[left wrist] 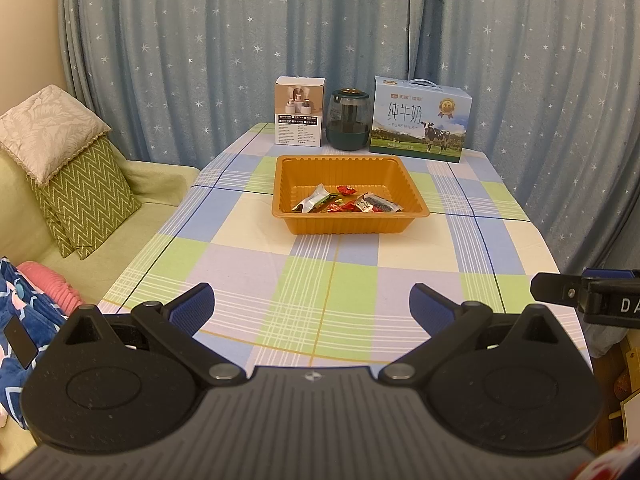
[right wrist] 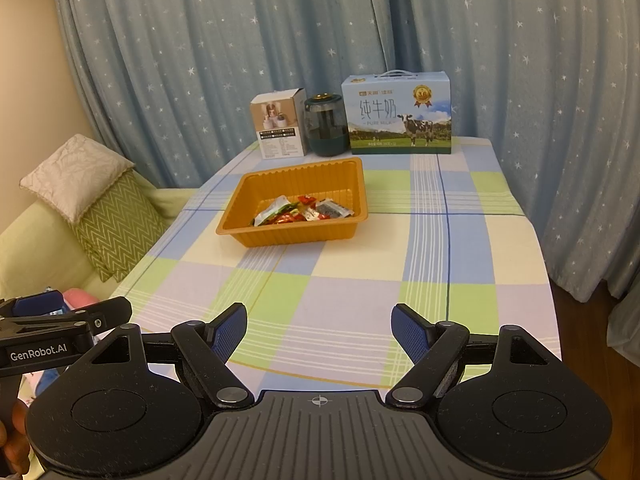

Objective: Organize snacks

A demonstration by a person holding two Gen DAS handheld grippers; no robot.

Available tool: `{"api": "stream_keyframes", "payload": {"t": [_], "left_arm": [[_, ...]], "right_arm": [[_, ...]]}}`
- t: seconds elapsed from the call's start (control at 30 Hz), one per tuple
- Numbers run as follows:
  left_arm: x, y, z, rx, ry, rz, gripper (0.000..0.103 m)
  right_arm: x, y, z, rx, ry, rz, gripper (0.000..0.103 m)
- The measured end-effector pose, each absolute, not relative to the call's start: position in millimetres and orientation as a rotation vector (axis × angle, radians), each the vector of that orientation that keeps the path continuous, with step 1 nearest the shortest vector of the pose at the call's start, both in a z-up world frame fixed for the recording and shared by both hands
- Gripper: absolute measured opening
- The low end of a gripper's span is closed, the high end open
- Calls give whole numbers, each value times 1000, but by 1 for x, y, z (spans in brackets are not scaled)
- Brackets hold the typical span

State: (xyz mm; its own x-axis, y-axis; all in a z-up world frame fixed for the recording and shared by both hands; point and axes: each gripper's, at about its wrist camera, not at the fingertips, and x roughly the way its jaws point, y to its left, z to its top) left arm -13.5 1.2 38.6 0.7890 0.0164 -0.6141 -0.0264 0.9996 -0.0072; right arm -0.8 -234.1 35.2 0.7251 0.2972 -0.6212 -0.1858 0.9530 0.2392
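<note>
My left gripper [left wrist: 312, 308] and right gripper [right wrist: 319, 330] jaws are released, empty. Orange tray [left wrist: 348, 224] w/ snacks [left wrist: 344, 203] sits well ahead on counter [left wrist: 280, 280], long axis crosswise; milk box [left wrist: 420, 120], jar [left wrist: 347, 124] behind it.

Both fisheye views were lit by warm, rather dim indoor light that was cast from above and gave everything a yellowish tint, and only soft, short shadows were thrown beside the orange tray [left wrist: 400, 222] on the checked tablecloth [left wrist: 248, 248]. Strong barrel distortion was seen at the edges, where the star-patterned curtain [left wrist: 200, 60] and the table's near edge were bent into curves and the corners were darkened to black. The centre was rendered fairly sharp, no glare was found, and slight softness was noted toward the rims.
</note>
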Motion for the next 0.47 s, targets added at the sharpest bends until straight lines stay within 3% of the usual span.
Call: {"api": "stream_keyframes", "payload": {"t": [0.47], "left_arm": [[-13,-1,30,-12,651,17,103]], "right_arm": [[-4,-231,25,168,718,270,79]]}}
